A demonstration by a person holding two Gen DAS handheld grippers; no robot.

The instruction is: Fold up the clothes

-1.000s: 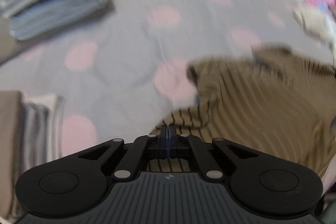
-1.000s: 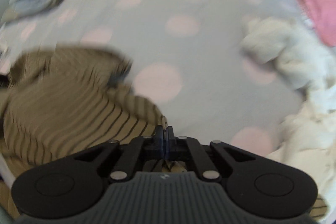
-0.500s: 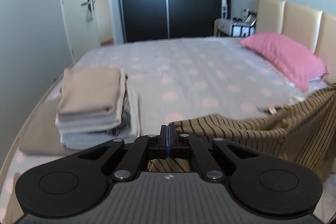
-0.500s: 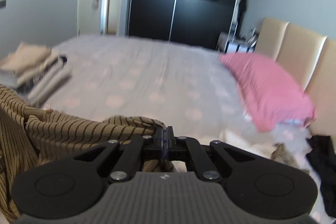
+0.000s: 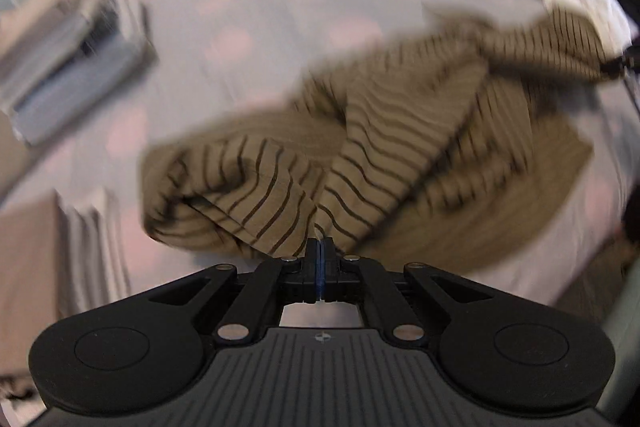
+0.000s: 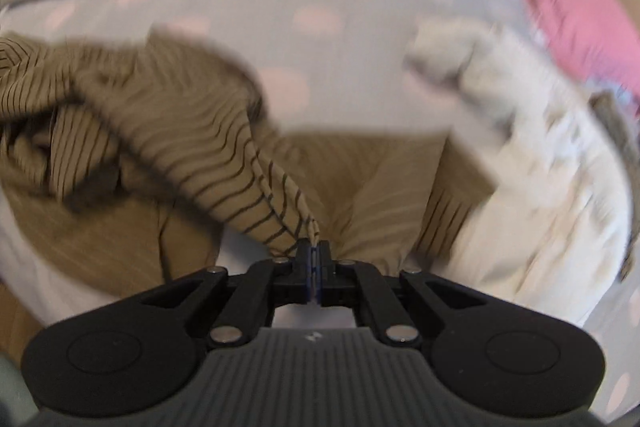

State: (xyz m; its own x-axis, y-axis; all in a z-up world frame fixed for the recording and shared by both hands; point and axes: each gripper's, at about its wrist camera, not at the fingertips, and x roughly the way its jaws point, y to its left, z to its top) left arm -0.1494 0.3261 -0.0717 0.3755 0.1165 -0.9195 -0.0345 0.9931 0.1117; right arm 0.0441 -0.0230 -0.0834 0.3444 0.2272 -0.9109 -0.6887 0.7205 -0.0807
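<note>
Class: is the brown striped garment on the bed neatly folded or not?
Not folded: the striped garment lies bunched and twisted, pinched by the left gripper and right gripper.

tan striped garment (image 5: 372, 151), bunched, on bed
</note>
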